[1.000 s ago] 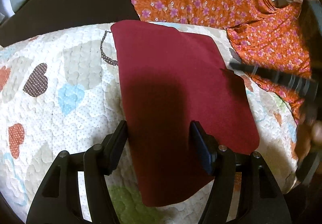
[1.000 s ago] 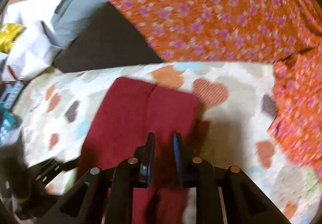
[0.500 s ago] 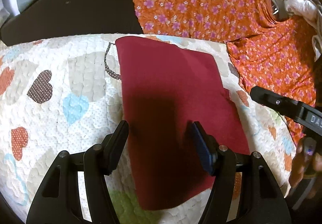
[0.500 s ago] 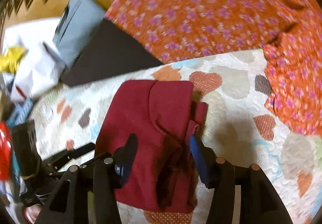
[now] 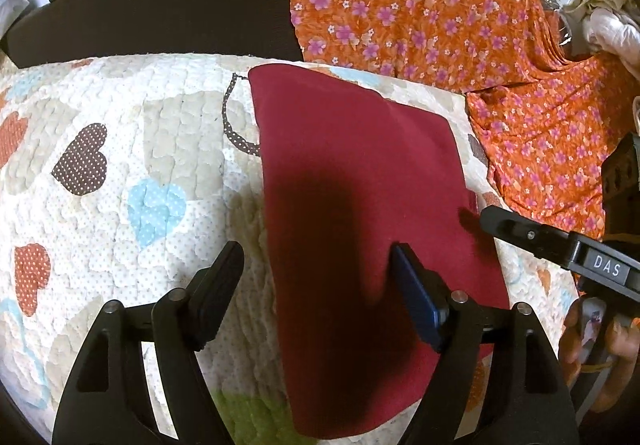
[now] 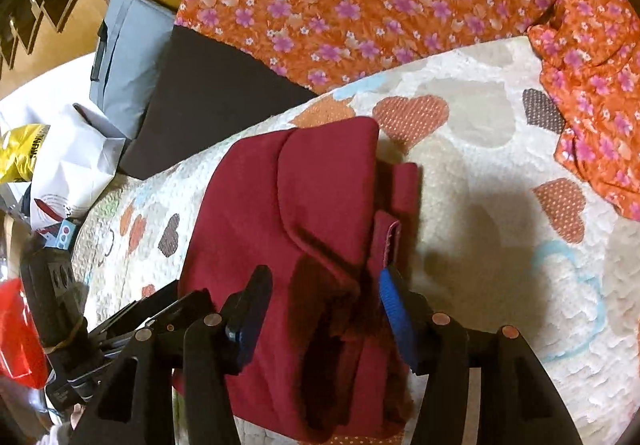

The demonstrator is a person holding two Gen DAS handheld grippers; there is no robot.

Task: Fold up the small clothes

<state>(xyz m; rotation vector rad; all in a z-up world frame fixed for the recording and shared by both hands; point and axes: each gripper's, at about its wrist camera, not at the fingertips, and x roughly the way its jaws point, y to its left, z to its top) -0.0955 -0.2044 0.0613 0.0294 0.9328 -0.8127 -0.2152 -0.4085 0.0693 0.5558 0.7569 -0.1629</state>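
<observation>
The maroon garment [image 5: 360,205] lies folded mid-quilt [image 5: 120,165], toward its far edge. My left gripper [image 5: 316,285] is opening above it, my right gripper [image 6: 324,309] parted, gripping nothing — next, probably tucking that loose right-side flap.

The right gripper [image 5: 560,249] enters the left wrist view only as one black arm from the right edge; its second finger and the gap between them are out of frame. The hand [image 5: 596,345] under it is cut off by the lens rim. The maroon garment [image 6: 304,229] runs under the right gripper's fingers, so its near hem is hidden. In the right wrist view the left gripper [image 6: 132,329] shows as stacked dark bars, too foreshortened to read. The white bag [image 6: 76,173] carries print too small to make out
</observation>
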